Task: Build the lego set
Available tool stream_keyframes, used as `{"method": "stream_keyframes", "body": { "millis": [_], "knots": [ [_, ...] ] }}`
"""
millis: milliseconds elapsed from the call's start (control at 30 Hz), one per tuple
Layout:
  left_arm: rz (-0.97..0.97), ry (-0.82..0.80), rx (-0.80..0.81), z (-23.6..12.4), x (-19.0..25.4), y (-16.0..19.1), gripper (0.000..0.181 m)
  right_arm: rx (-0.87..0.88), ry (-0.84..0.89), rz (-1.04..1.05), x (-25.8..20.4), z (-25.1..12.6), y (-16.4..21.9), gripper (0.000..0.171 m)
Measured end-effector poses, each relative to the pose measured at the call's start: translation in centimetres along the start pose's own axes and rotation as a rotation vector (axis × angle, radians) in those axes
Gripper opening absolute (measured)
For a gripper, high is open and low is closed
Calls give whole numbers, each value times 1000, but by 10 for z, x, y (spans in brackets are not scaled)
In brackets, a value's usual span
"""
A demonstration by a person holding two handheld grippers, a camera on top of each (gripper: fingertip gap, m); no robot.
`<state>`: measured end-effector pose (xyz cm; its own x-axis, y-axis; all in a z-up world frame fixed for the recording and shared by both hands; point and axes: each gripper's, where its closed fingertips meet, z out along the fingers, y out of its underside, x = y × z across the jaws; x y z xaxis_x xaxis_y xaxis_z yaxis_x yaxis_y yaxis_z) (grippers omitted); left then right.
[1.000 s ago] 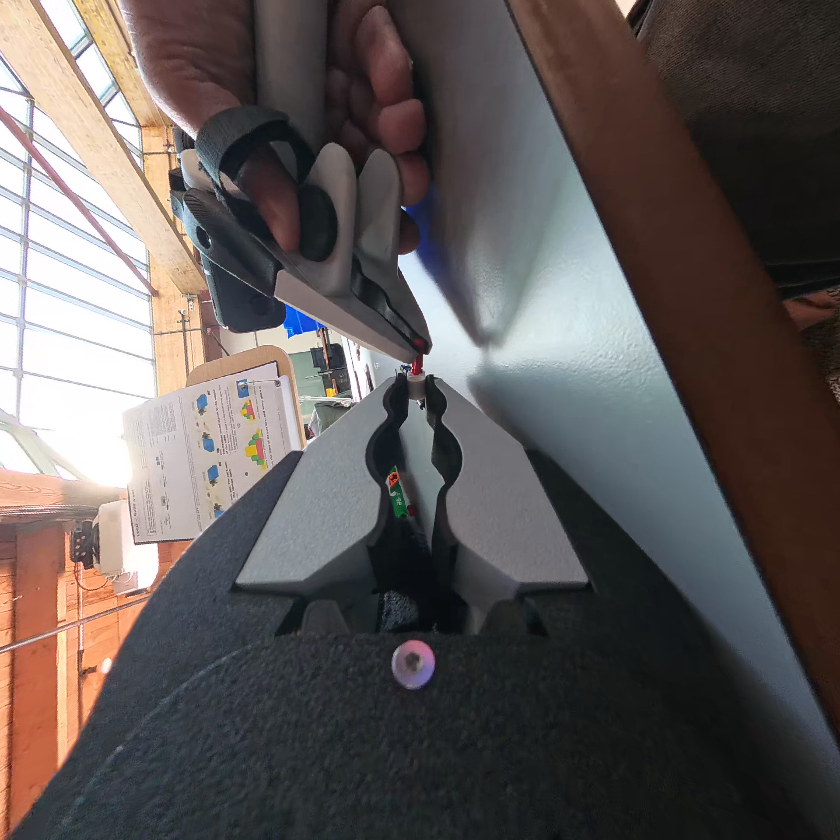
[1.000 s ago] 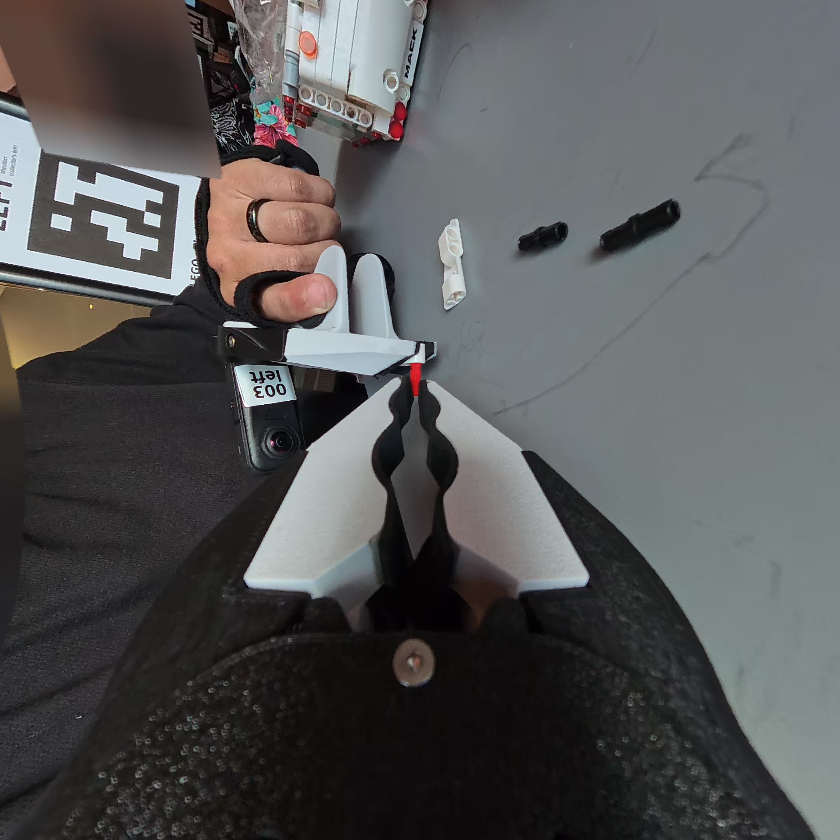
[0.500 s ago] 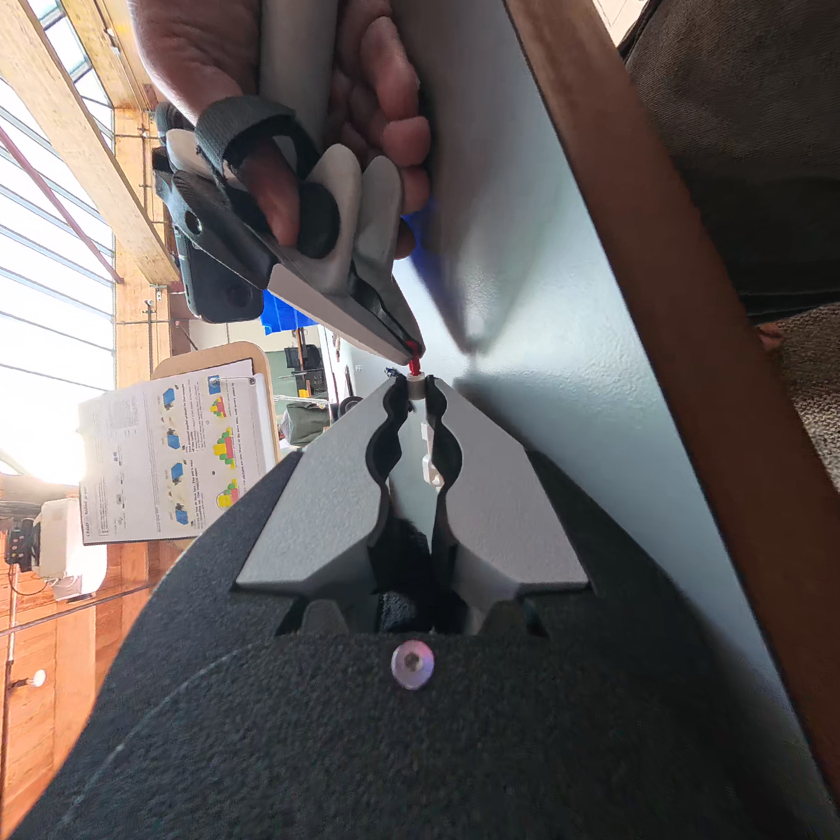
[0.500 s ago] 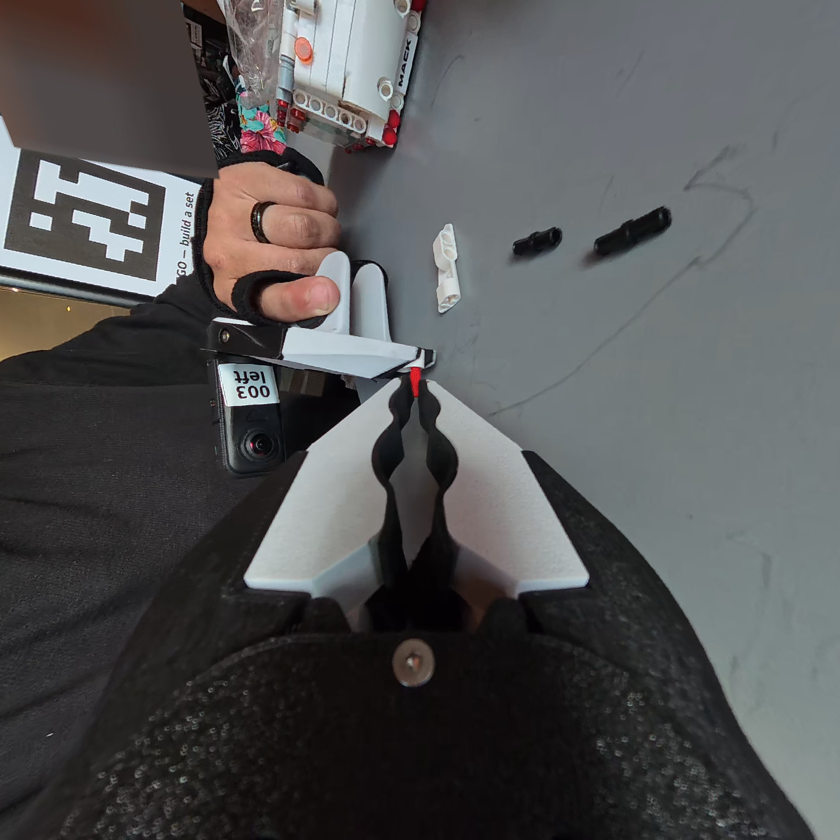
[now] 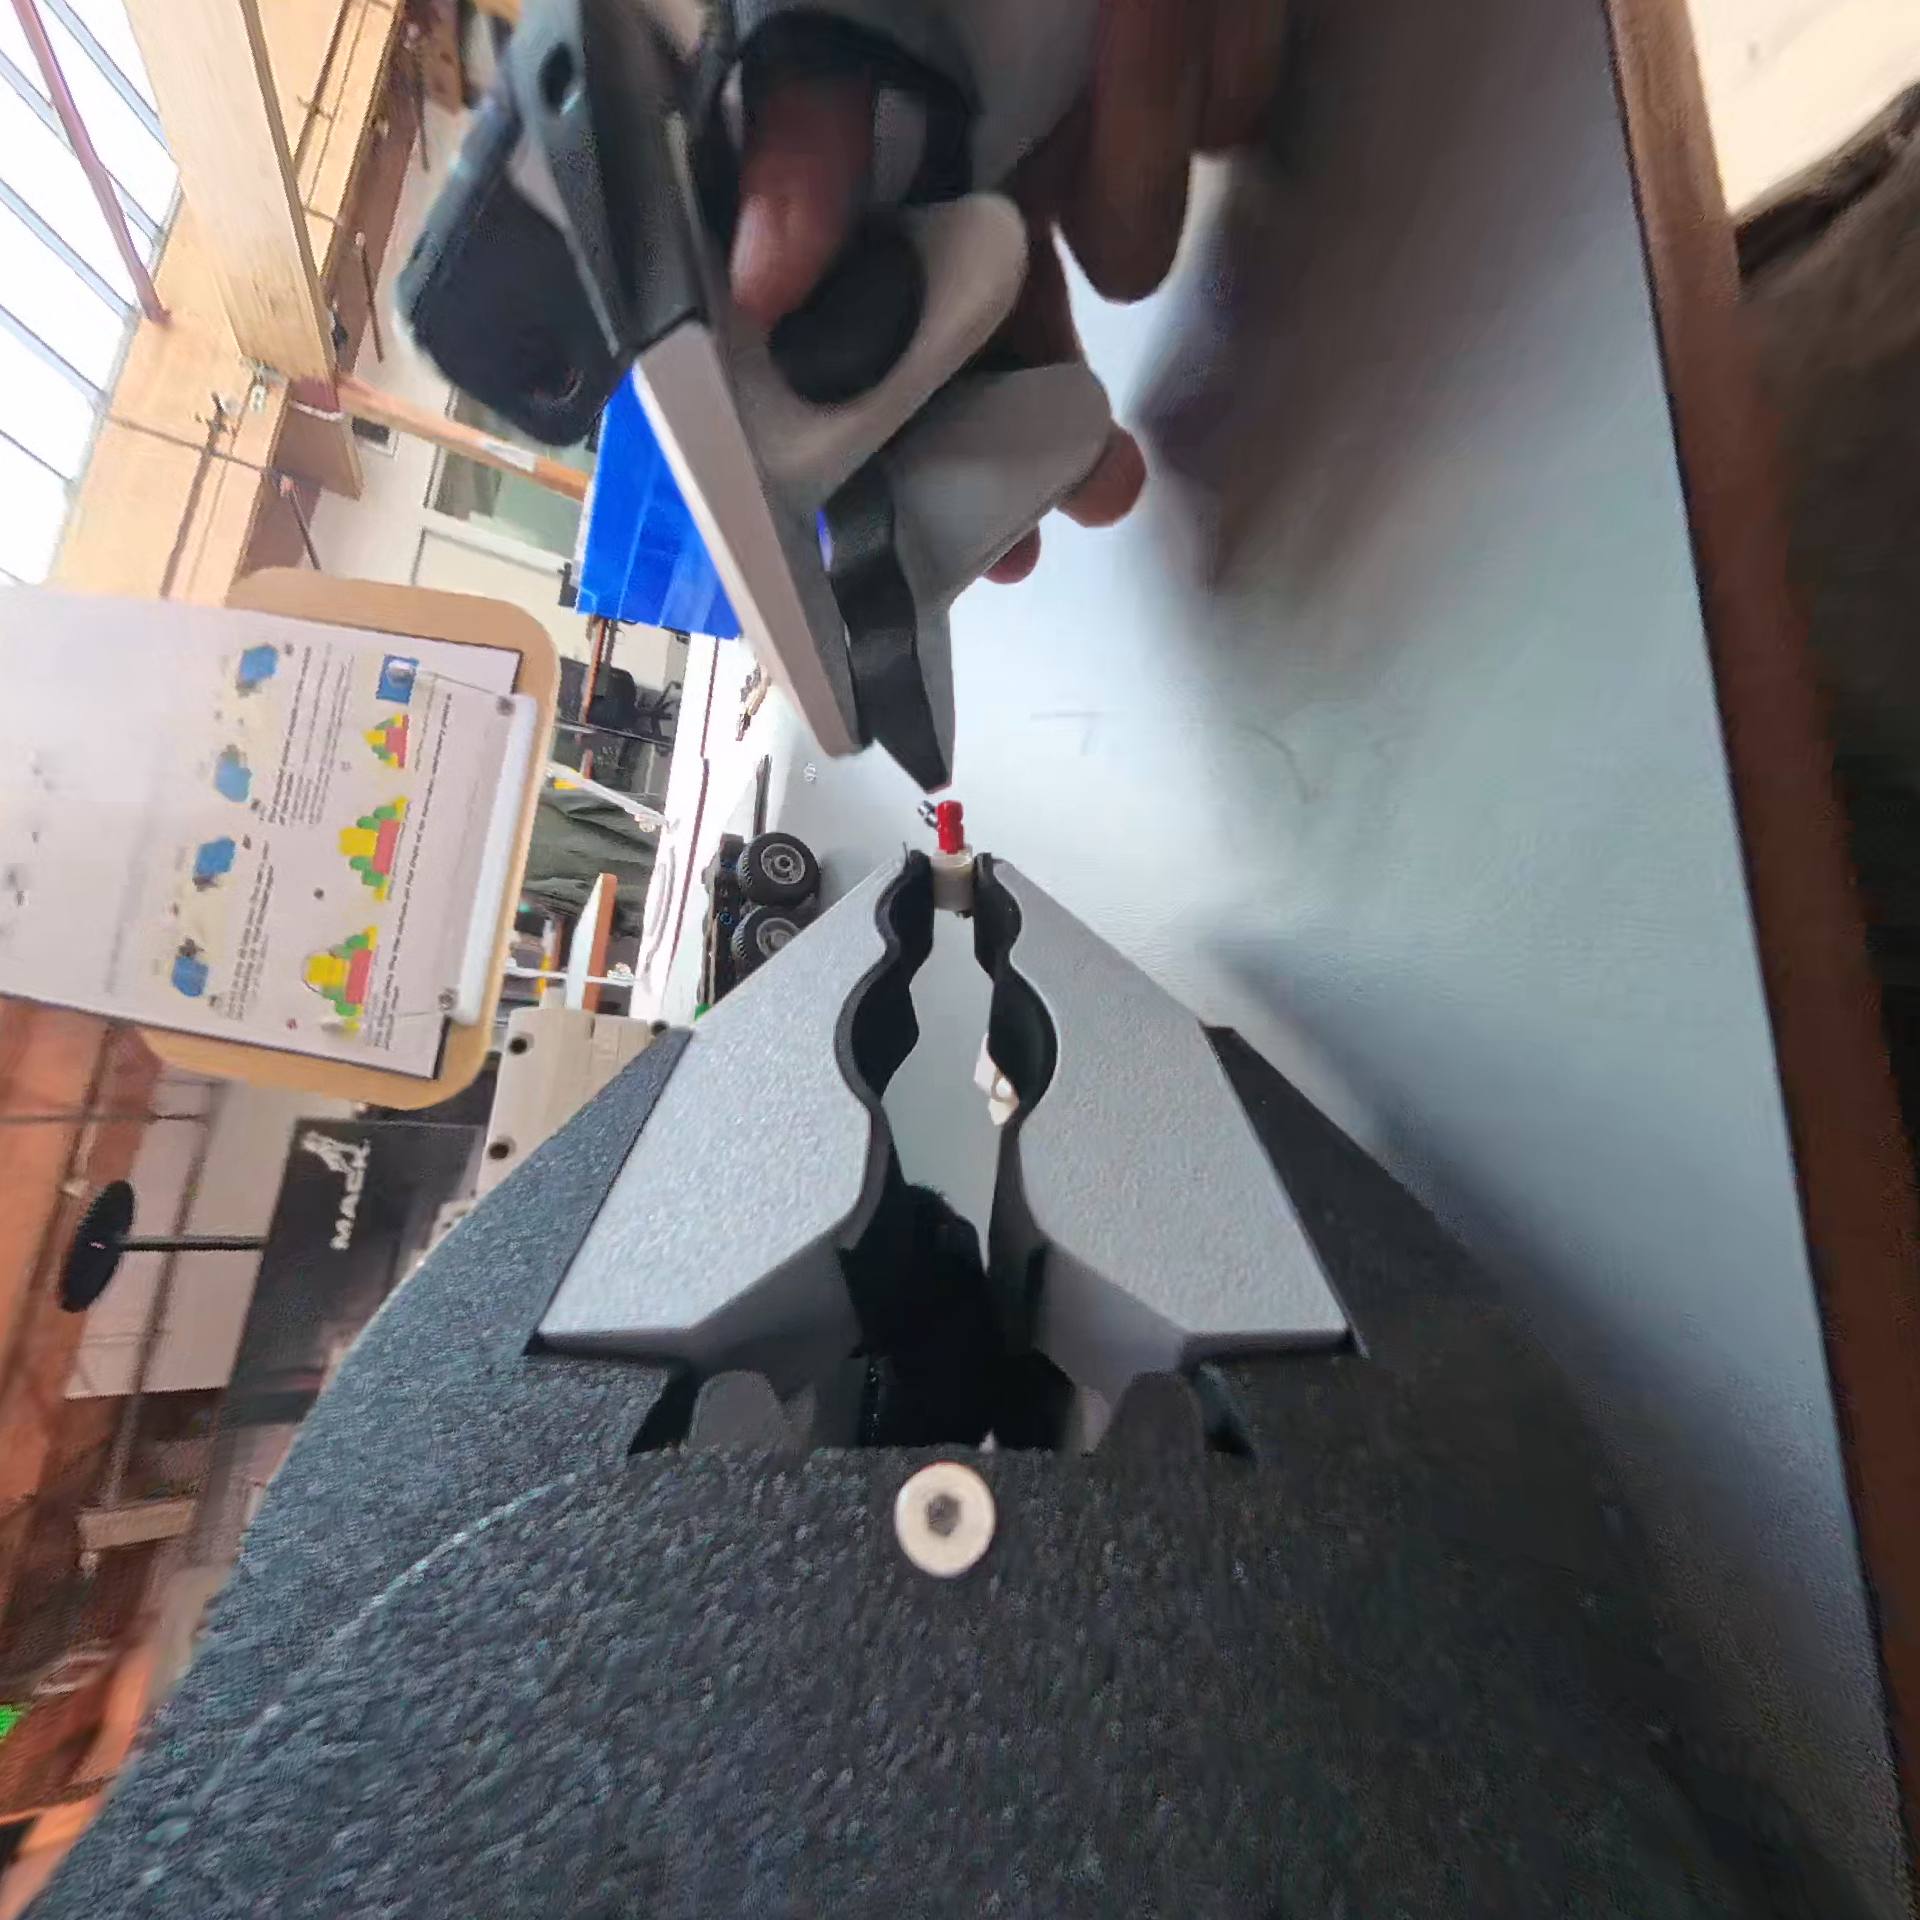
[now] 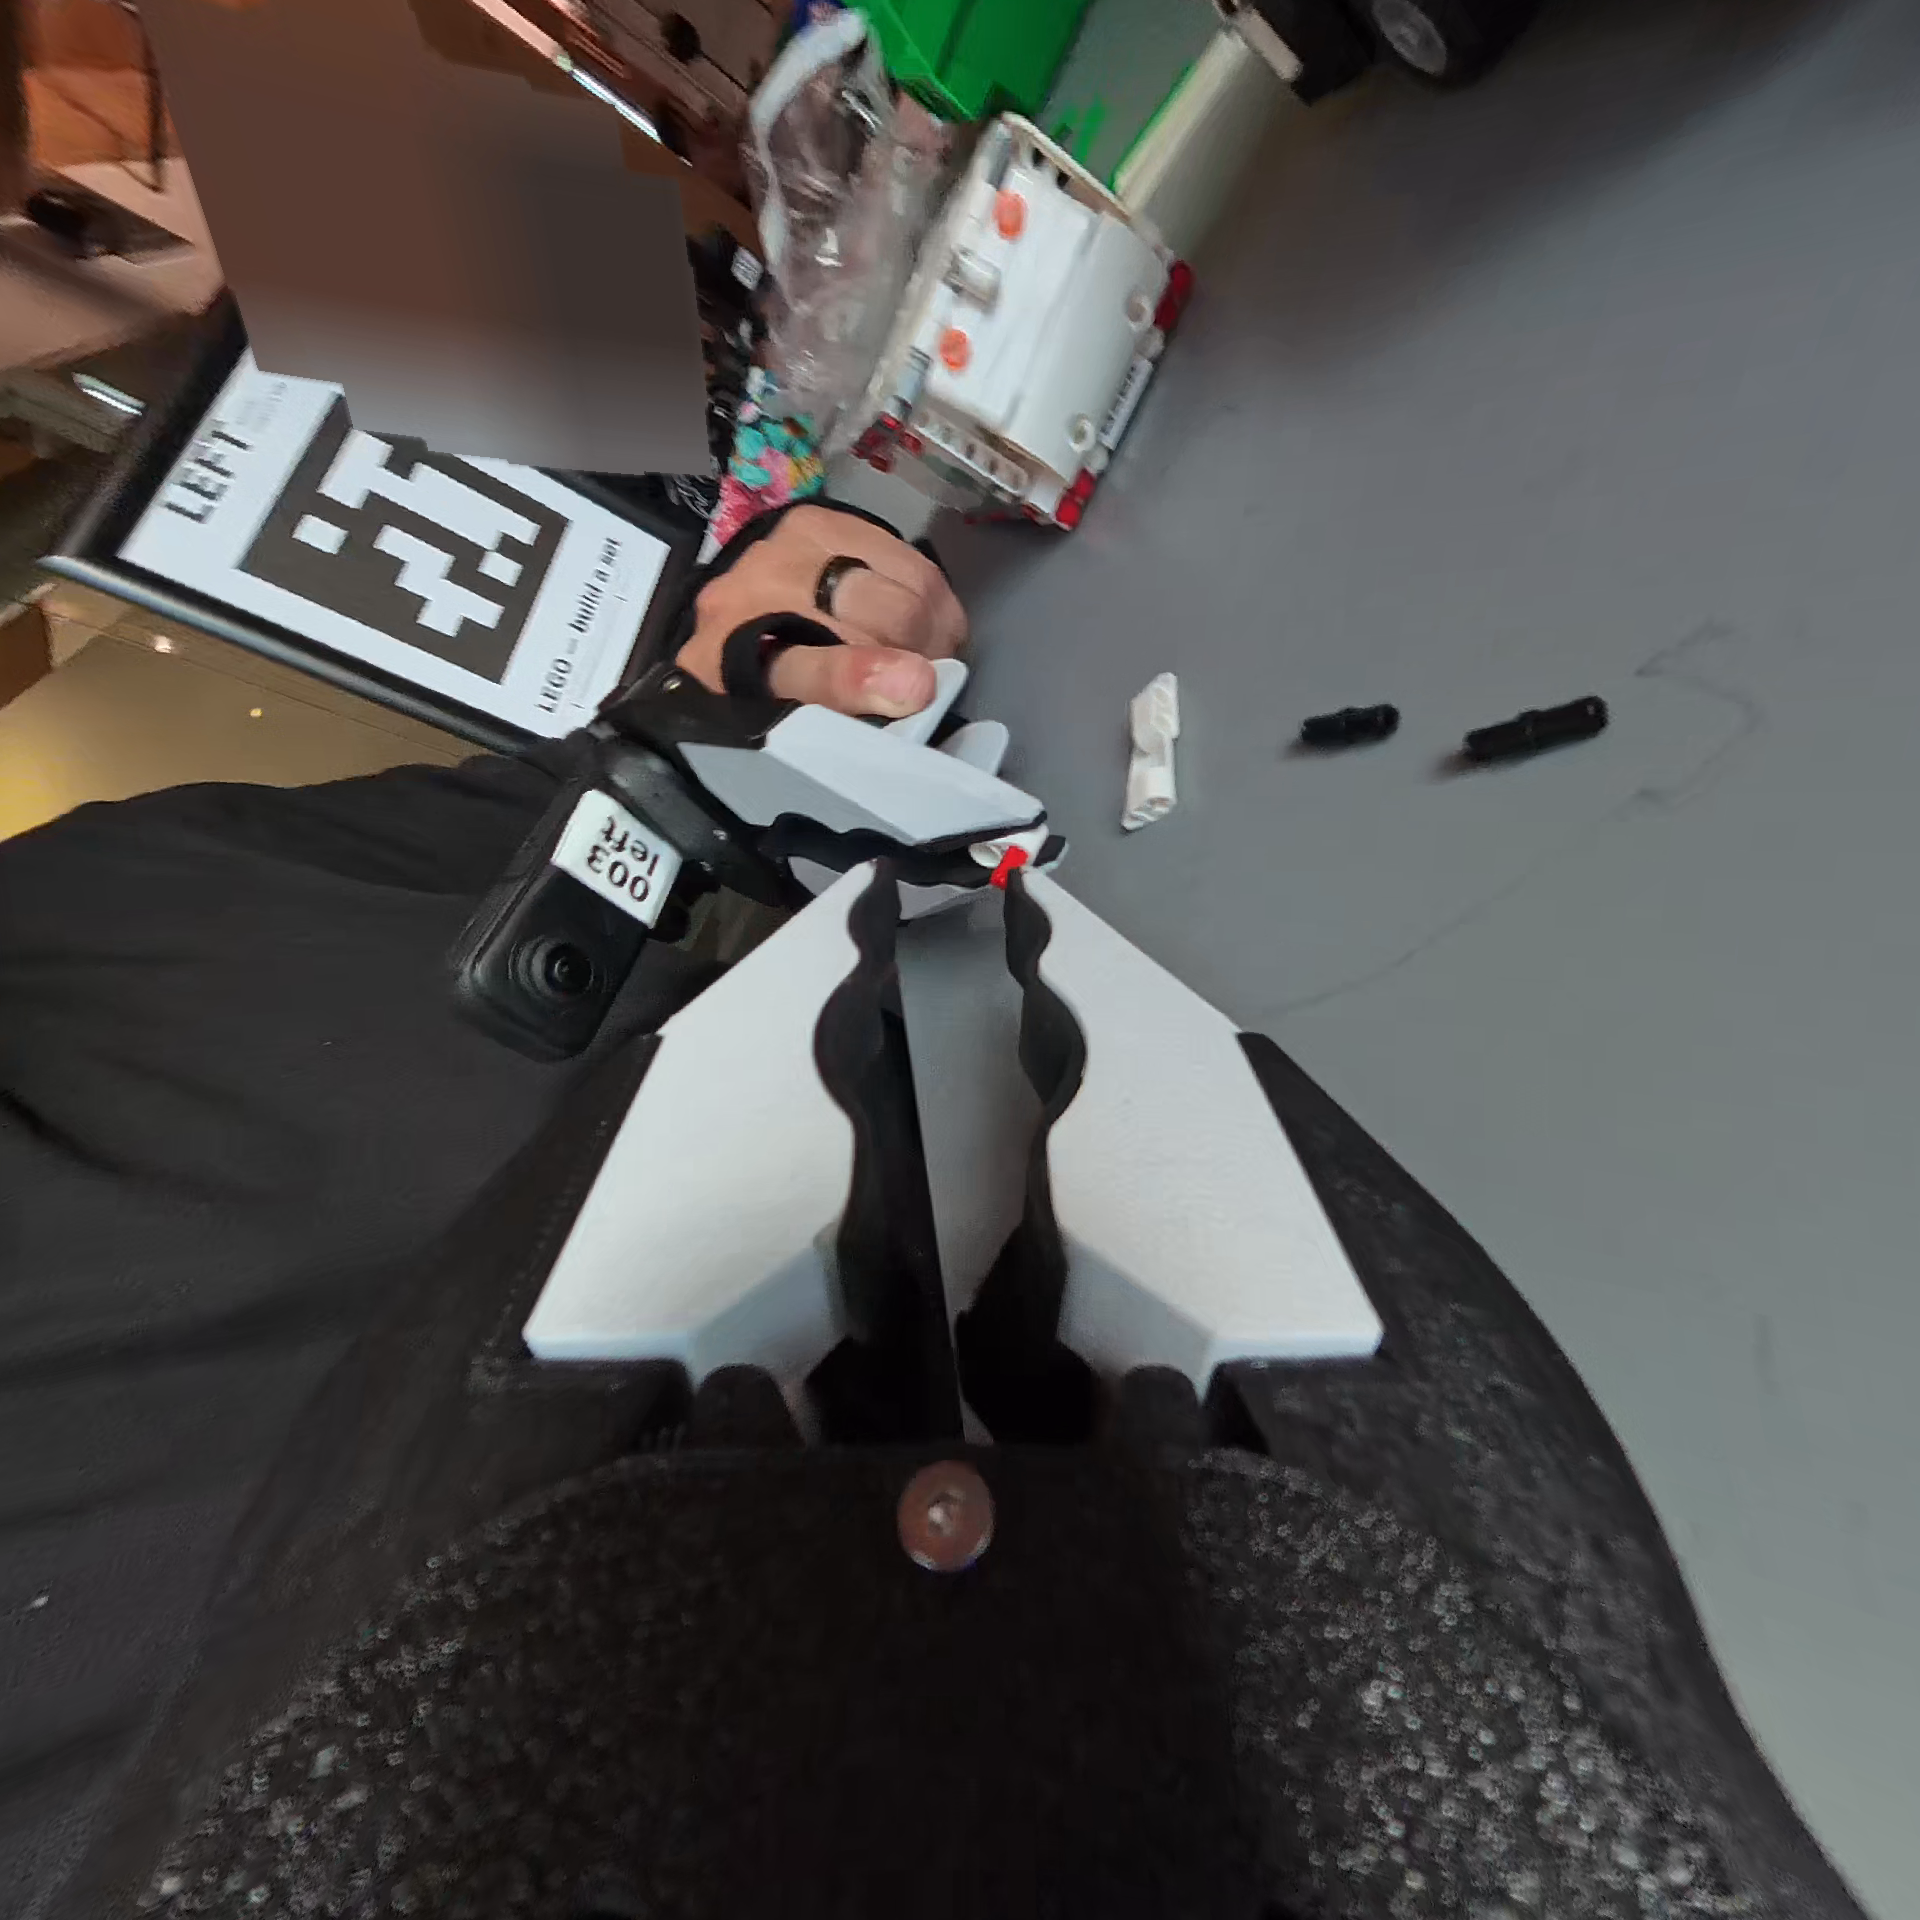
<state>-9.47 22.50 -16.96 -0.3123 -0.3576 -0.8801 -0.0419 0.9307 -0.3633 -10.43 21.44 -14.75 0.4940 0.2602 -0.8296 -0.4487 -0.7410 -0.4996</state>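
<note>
Up close on a grey tabletop [image 6: 1558, 468], mid-build of a Lego set. Pinched between the tips of the left gripper [image 5: 949, 885]: a small white round Lego bush [image 5: 952, 878] with a short red peg [image 5: 948, 828] poking out of its front end. Held clear of the table, just ahead of the left hand [image 6: 852, 623], which wears a dark ring and a black strap.

Just beyond the red peg, apart from it by a thin gap, the black tip of the right gripper [image 5: 928, 767], blurred, with the right hand [image 5: 810, 197] wrapped round its handle. Seen from its own camera, right gripper [image 6: 943, 883] spread wide, holding nothing, the red peg close by the tip of its right finger [image 6: 1023, 935].

Lying loose on the table beyond the two tools: one small white Lego connector [image 6: 1153, 753] and, to its right, two short black pins [image 6: 1349, 724] [image 6: 1536, 727], well apart from each other. Farther back, a part-built white Lego truck body with red and orange studs [image 6: 1039, 343], beside a clear plastic bag [image 6: 831, 208]. Propped at the table's far side, a printed instruction sheet on a pale wooden board [image 5: 260, 831]; near it, black rubber-tyred Lego wheels [image 5: 774, 868].
</note>
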Motion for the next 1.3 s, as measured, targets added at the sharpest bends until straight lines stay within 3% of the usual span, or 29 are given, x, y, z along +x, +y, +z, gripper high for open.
{"method": "stream_keyframes", "body": {
  "millis": [133,233,367,500,567,733,800,900,1300],
  "knots": [
    [-384,41,112,-14,-23,-10,6,158,-103,-81,-22,-12,-19,34],
    [-689,106,275,-27,-42,-26,6,89,-223,-9,-36,2,-11,45],
    [-1129,256,500,-42,-66,-35,6,117,-306,-106,-53,9,-14,42],
    [-1445,368,598,-51,-87,-30,6,233,-172,-383,-59,14,-23,44],
    [-1575,439,613,-53,-91,-30,6,300,31,-637,-57,12,-33,47],
    [-1896,670,617,-57,-92,-34,5,172,471,-1073,-76,2,-51,38],
    [-1971,751,641,-61,-93,-38,5,120,569,-1231,-84,2,-54,29],
    [-2012,843,665,-68,-92,-43,6,8,625,-1345,-82,8,-50,32],
    [-2052,1006,671,-76,-78,-51,5,-48,518,-1351,-88,17,-37,17]
  ]
}}
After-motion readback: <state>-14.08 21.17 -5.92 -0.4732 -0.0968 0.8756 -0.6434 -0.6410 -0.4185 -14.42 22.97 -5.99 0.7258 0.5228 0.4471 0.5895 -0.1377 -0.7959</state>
